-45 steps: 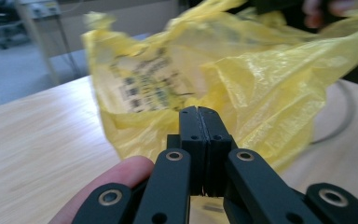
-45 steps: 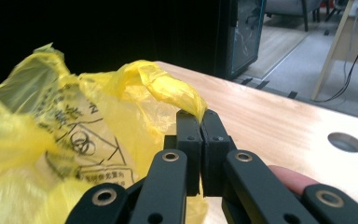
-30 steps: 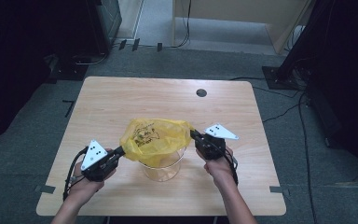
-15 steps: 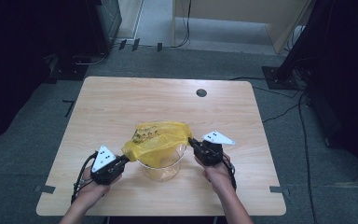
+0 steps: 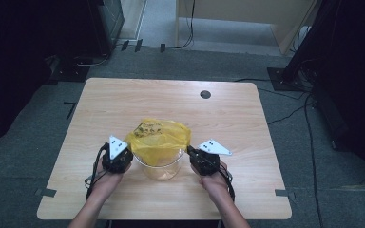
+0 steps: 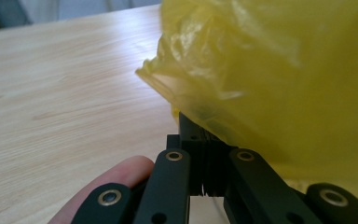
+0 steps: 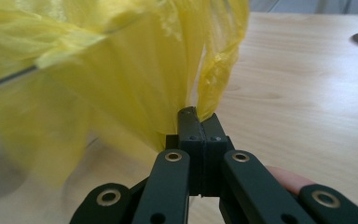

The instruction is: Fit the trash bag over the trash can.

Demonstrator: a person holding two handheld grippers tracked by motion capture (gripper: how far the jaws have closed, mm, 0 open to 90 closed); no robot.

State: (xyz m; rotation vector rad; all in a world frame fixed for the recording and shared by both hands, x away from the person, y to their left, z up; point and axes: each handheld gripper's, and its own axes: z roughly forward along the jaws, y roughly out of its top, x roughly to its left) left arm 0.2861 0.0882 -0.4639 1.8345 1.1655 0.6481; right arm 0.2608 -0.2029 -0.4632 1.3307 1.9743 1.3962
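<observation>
Yellow bag (image 5: pixel 158 137) film is pinched at our left tool (image 6: pixel 200 140) and right tool (image 7: pixel 198 122), both clenched on its edges, and it drapes between them over the clear bowl (image 5: pixel 162 167) on the tabletop (image 5: pixel 247 123). We judge the thin plastic could tear or slip free if we pull the tools apart unevenly. Beyond them, a hard tug might drag or tip the bowl.

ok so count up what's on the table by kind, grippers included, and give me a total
Yellow plastic bag: 1
Clear glass bowl: 1
Hand-held gripper: 2, the left hand-held gripper and the right hand-held gripper, each shut on the bag's edge
Total: 4
</observation>
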